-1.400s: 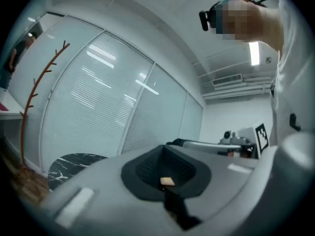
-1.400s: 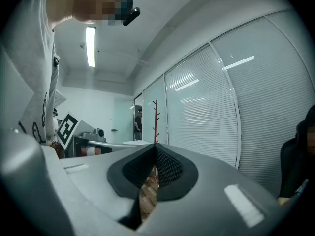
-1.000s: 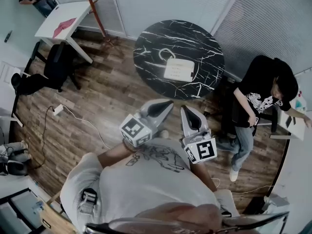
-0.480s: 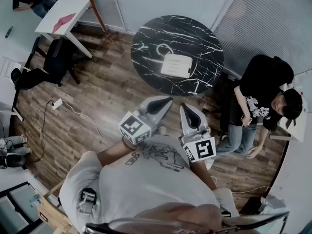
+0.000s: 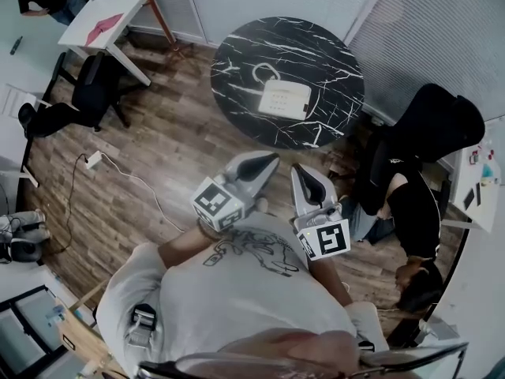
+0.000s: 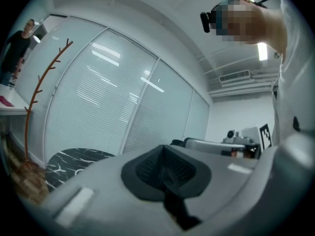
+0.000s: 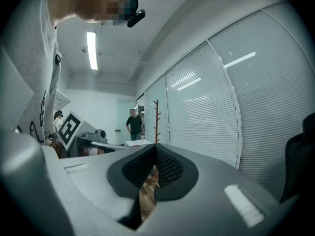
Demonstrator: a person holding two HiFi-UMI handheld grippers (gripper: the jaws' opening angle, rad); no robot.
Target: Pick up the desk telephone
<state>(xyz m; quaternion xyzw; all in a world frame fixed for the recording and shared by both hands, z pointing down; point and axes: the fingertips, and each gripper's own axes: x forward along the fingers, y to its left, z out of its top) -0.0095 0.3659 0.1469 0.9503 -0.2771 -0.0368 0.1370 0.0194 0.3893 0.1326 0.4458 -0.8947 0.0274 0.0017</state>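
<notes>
Plank flooring point(image 5: 158, 148) spreads beneath a round black marble table point(image 5: 237, 61), where the pale desk telephone point(image 5: 285, 99) lies near the middle (its cord point(image 5: 263, 74) looped beside it). Well short of the table, the left gripper point(image 5: 271, 159) and right gripper point(image 5: 301, 172) hover side by side, each with its jaws pressed together on nothing.
</notes>
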